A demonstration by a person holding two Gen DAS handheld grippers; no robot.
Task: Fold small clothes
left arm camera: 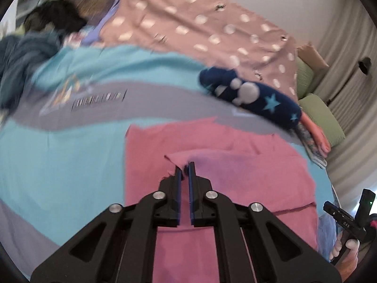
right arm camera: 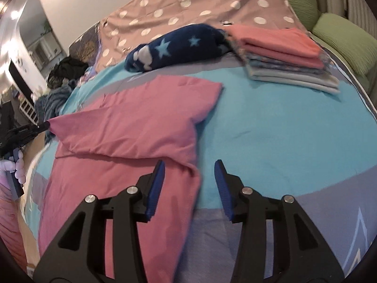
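Observation:
A pink garment (left arm camera: 235,176) lies on the blue and grey bedspread (left arm camera: 59,165). My left gripper (left arm camera: 185,168) is shut on a corner of the pink garment and holds that corner lifted over the rest. In the right wrist view the pink garment (right arm camera: 132,127) is partly folded over, and the left gripper (right arm camera: 46,125) pinches its left corner. My right gripper (right arm camera: 189,167) is open and empty, just above the garment's right edge.
A stack of folded clothes (right arm camera: 287,56) sits at the far right of the bed, next to a navy star-patterned roll (right arm camera: 179,47). A pink dotted sheet (right arm camera: 200,9), green pillows (right arm camera: 341,42) and a dark clothes pile (right arm camera: 66,70) lie beyond.

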